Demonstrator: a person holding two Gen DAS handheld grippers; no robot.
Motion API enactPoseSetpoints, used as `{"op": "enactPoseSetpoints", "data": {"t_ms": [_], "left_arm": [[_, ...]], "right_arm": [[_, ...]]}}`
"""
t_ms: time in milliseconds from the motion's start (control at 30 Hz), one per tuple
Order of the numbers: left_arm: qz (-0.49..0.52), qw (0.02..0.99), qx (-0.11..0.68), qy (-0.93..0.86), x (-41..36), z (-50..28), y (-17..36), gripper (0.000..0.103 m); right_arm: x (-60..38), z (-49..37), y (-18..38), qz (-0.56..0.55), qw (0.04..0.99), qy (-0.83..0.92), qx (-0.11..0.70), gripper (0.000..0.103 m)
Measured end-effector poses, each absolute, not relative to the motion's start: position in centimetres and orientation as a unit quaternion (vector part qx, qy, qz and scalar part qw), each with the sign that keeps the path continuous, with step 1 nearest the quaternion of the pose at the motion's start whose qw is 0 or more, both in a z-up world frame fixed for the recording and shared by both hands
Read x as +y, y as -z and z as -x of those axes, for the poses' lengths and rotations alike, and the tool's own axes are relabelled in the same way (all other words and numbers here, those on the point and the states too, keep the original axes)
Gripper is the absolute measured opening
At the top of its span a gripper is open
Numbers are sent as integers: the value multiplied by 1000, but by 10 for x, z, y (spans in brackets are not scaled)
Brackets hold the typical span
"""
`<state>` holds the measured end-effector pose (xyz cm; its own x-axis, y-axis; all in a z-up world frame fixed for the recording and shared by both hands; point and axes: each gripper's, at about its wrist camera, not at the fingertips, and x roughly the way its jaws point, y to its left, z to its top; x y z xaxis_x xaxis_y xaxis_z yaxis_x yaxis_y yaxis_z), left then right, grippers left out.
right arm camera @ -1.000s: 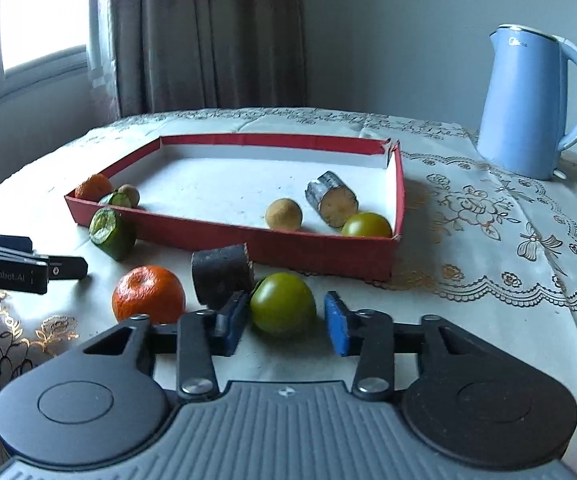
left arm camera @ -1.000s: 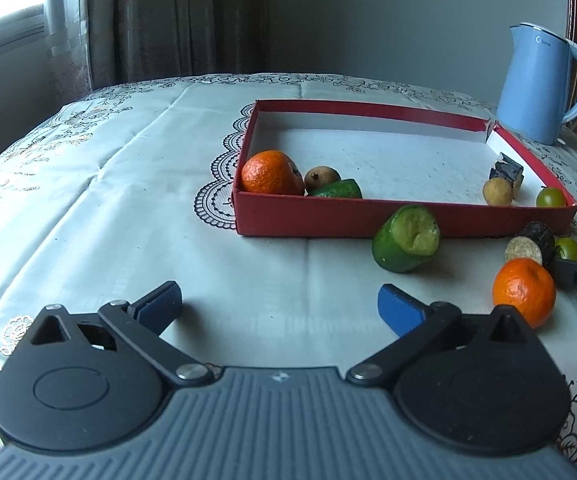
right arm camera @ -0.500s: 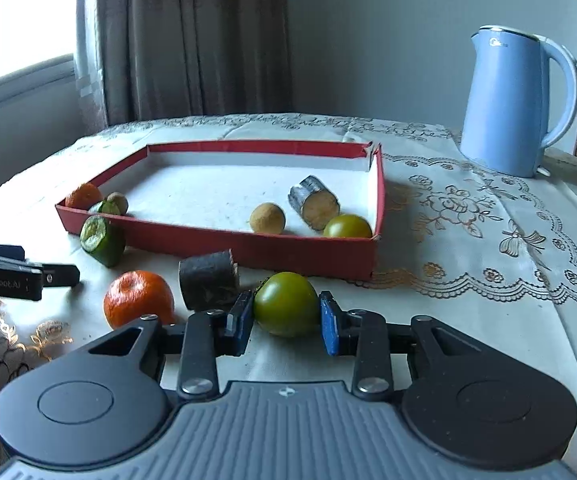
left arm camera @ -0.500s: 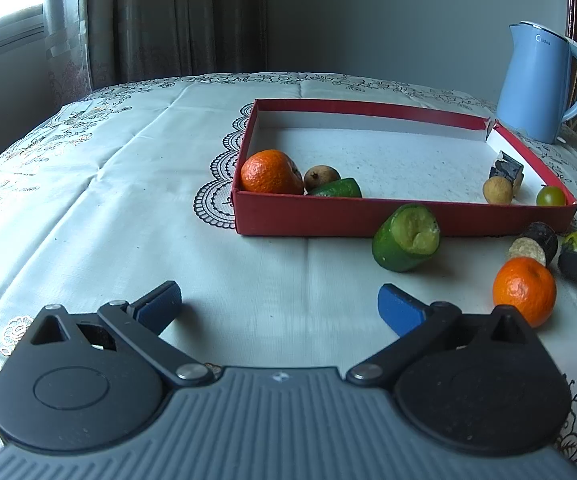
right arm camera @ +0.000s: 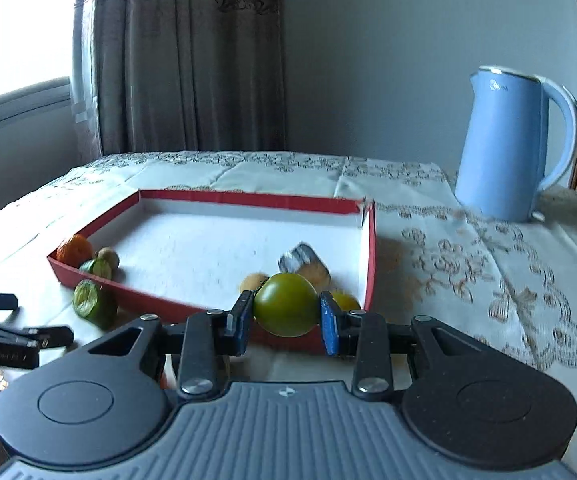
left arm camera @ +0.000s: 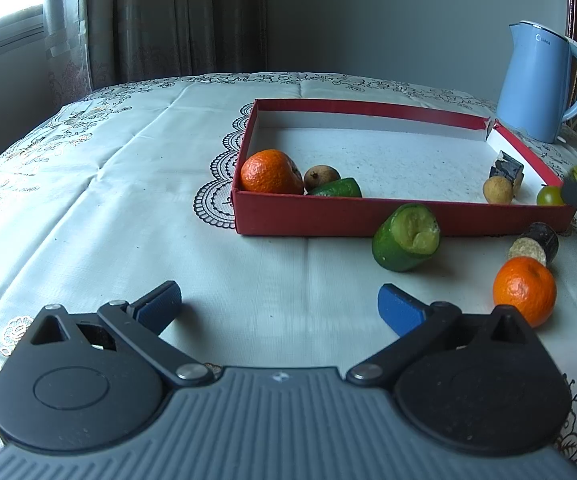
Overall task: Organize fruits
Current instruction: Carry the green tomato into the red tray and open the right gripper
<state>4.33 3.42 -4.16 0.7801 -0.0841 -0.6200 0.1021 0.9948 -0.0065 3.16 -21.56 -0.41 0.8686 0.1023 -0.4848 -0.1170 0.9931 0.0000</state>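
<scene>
In the right wrist view my right gripper (right arm camera: 286, 322) is shut on a round green fruit (right arm camera: 284, 306), held in the air just in front of the red tray (right arm camera: 248, 198). The tray holds an orange (left arm camera: 270, 172), a small brown fruit (left arm camera: 320, 176), a green piece (left arm camera: 338, 189), a dark cut chunk (left arm camera: 506, 168), a tan ball (left arm camera: 498, 190) and another green fruit (left arm camera: 550, 196). On the cloth outside lie a cut green fruit (left arm camera: 406, 238), a second orange (left arm camera: 524, 294) and a dark stub (left arm camera: 536, 240). My left gripper (left arm camera: 280, 306) stands open over bare cloth.
A light blue kettle (right arm camera: 504, 140) stands behind the tray's far right corner. The table carries a white embroidered cloth (left arm camera: 88, 200). A curtain and window lie beyond the far left edge. My left gripper (right arm camera: 4, 340) shows at the left edge of the right wrist view.
My right gripper has shut on the green fruit and lifted it off the cloth to the height of the tray's front wall. The left gripper has stayed put.
</scene>
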Motion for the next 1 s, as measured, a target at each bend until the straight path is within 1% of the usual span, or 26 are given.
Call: {"op": "enactPoseSetpoints", "data": {"t_ms": [300, 600, 1000], "left_arm": [[-14, 943, 328, 49, 34, -43, 42, 103], [-15, 943, 328, 49, 34, -43, 42, 103], [-14, 943, 328, 49, 34, -43, 42, 103]], "right_arm": [[-207, -52, 7, 30, 964, -57, 257, 34], [-202, -71, 17, 42, 958, -49, 281, 34], [-199, -83, 26, 45, 954, -46, 291, 34]]}}
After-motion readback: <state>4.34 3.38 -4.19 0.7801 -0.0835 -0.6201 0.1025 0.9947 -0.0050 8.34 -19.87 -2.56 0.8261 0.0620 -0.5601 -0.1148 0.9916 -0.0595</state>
